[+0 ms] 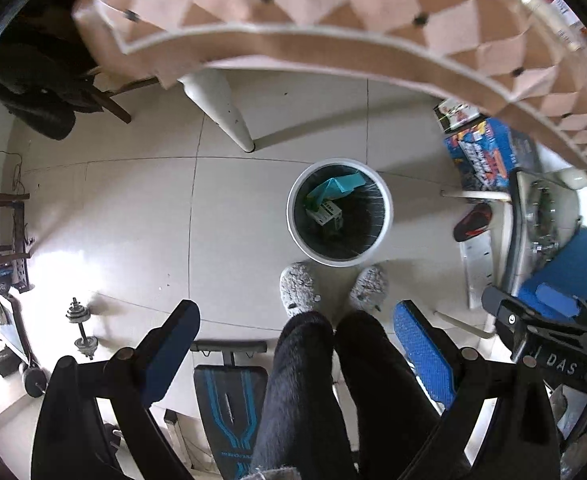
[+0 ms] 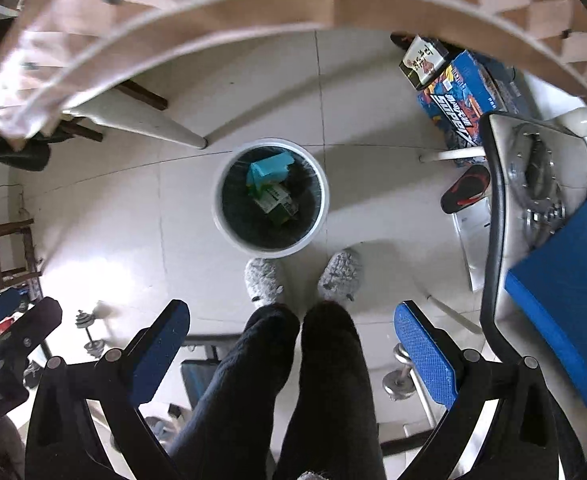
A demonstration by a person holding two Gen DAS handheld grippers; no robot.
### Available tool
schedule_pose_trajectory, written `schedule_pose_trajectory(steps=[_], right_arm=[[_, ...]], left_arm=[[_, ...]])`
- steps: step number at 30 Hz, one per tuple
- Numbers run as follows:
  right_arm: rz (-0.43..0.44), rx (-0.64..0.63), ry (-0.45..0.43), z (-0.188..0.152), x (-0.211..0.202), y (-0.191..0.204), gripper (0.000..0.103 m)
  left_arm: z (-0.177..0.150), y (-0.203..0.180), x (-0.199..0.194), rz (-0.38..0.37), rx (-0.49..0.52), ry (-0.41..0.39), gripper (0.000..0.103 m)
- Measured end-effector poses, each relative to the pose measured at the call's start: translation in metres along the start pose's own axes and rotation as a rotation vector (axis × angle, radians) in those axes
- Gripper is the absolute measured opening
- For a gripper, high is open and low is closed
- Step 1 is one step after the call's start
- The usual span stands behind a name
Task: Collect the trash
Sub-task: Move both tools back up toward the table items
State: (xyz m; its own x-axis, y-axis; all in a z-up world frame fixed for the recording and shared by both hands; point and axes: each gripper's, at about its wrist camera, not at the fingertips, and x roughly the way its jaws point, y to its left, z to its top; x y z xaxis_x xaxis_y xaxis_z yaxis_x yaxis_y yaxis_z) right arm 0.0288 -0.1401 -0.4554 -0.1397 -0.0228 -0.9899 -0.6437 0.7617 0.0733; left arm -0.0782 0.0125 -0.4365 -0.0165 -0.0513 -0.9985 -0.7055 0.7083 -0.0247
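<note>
Far below on the tiled floor stands a white trash bin with a dark liner. Inside it lie a teal packet and a green-and-white carton. The right wrist view shows the same bin, teal packet and carton. My left gripper points straight down, high over the floor, open and empty. My right gripper is likewise wide open with nothing between its blue pads. Each gripper shows at the edge of the other's view: the right gripper and the left gripper.
A table with a pink checked cloth spans the top, its white leg near the bin. The person's dark-trousered legs and grey slippers stand by the bin. Boxes, a chair, a red-black sandal, a dumbbell and a bench surround it.
</note>
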Motion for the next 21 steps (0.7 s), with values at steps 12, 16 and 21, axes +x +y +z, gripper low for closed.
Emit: schedule_pose_trajectory(steps=[12, 16, 21], right_arm=[[0.120, 0.144, -0.175, 0.015, -0.144, -0.003, 0.103], [0.100, 0.184, -0.242, 0.070, -0.171, -0.031, 0.103], [0.004, 0.005, -0.286, 0.157, -0.185, -0.052, 0.103]], left_arm=[[0.032, -0.001, -0.112, 0.047, 0.000, -0.211, 0.099], [0.077, -0.025, -0.117, 0.077, -0.010, -0.273, 0.103], [0.138, -0.060, -0.099, 0.130, -0.040, -0.272, 0.103]])
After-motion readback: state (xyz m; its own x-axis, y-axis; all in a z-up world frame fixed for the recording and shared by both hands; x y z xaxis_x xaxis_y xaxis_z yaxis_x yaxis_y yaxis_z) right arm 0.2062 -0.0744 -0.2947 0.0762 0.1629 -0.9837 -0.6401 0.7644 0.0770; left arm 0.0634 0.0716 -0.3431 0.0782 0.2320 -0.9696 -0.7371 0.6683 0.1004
